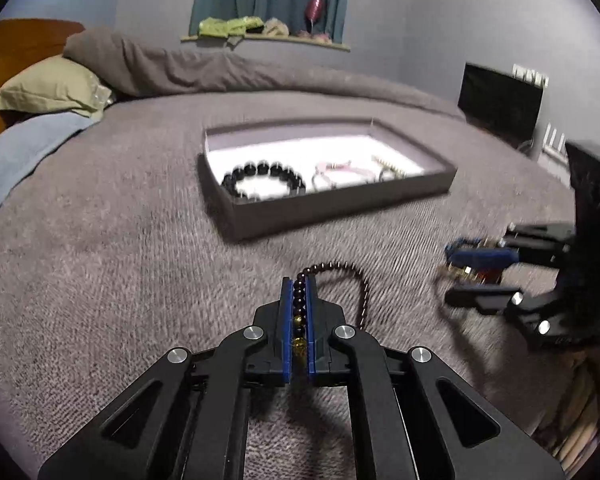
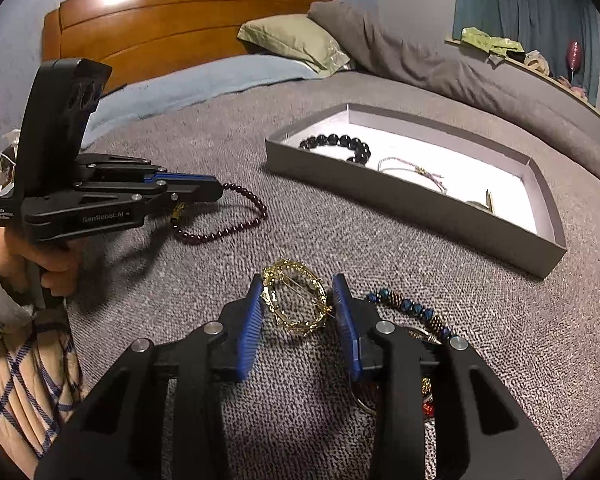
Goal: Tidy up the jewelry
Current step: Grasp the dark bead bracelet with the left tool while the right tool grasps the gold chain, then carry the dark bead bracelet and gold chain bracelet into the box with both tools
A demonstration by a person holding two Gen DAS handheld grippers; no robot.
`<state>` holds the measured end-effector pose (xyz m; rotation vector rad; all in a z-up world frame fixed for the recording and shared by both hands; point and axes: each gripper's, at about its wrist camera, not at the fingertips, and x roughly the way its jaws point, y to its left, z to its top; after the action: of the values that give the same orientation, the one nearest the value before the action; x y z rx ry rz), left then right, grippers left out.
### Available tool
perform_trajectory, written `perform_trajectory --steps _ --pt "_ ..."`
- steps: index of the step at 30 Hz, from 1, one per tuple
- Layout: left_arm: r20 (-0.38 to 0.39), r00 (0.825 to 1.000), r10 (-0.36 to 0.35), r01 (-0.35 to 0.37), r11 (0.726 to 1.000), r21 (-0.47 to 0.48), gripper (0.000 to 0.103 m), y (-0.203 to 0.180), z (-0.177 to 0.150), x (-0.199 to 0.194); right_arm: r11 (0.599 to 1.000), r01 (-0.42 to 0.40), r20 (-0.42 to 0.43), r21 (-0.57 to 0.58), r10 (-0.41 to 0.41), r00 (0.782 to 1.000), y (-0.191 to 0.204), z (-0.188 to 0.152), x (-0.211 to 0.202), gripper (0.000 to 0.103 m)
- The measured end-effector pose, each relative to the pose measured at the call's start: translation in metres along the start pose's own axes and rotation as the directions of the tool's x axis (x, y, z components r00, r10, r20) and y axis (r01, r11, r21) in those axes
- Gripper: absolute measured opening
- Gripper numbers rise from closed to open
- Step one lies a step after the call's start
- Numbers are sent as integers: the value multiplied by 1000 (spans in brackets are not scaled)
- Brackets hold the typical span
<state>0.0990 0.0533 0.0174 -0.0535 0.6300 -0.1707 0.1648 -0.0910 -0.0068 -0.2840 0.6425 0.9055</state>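
Two fingers of the left gripper (image 1: 299,280) clench the garnet bracelet (image 2: 236,216); the right gripper (image 2: 298,292) straddles the gold brooch (image 2: 296,304), released.

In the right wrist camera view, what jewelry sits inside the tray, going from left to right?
Inside the grey tray: black bead bracelet → pink cord bracelet → a small gold-toned piece, mostly hidden behind the tray's near wall.
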Motion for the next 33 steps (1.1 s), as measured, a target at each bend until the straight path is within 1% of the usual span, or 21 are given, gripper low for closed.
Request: perform_trajectory --steps 4,9,15,21,33 --pt "73 997 -18 20 1000 -17 6 -3 11 -9 1000 -4 33 16 4 999 -4 6 -6 34" --pt "148 989 -28 32 999 -22 6 -7 29 -14 999 3 74 41 -6 997 -14 17 -13 34" --pt "205 978 -49 56 998 -27 6 -8 47 -13 997 32 109 71 -39 993 -31 28 -18 34" --pt "245 968 -64 71 997 -20 6 -11 59 -10 993 57 136 103 -71 988 -55 40 -21 34" --pt "280 957 -74 85 996 -25 6 -14 81 6 983 92 156 161 -118 981 -93 53 -19 34"
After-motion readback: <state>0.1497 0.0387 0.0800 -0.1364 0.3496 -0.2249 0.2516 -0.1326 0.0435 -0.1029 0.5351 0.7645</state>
